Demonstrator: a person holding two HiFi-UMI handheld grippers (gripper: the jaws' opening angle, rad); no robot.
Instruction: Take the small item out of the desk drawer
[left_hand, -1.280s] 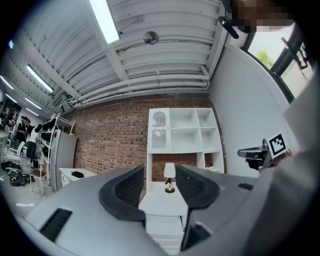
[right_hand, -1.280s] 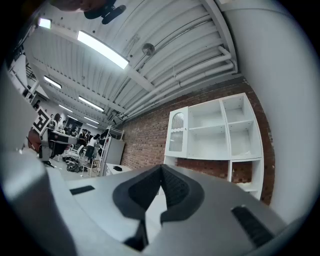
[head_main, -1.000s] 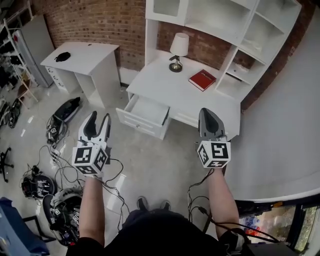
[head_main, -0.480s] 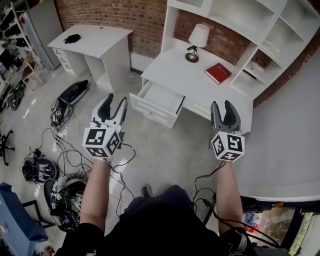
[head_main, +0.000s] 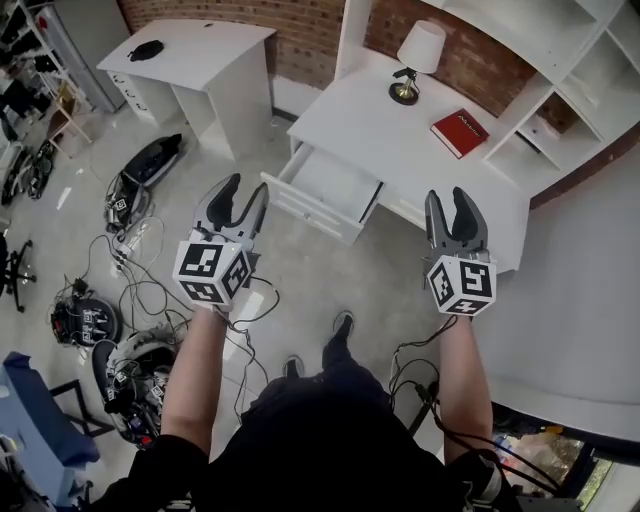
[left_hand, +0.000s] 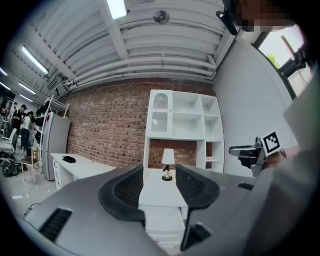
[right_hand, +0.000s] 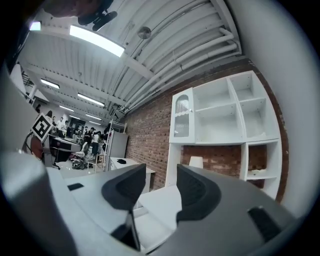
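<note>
The white desk (head_main: 400, 130) has its left drawer (head_main: 330, 185) pulled out; the part of its inside that shows is bare white, and I see no small item. My left gripper (head_main: 245, 188) hangs open above the floor, just left of the drawer front. My right gripper (head_main: 449, 200) is over the desk's front edge, its jaws opening with nothing between them. The left gripper view looks between open fingers (left_hand: 127, 187) at the desk top (left_hand: 157, 192) and a lamp (left_hand: 167, 165). In the right gripper view the jaws stand apart over the desk (right_hand: 160, 200).
A lamp (head_main: 418, 55) and a red book (head_main: 460, 133) rest on the desk, with white shelves (head_main: 560, 110) at its right. A second white desk (head_main: 190, 50) stands to the left. Cables and gear (head_main: 120, 300) litter the floor on the left.
The right gripper's jaws have gone from shut to wide apart. The desk and its drawer have come closer, and both grippers sit nearer to the drawer.
</note>
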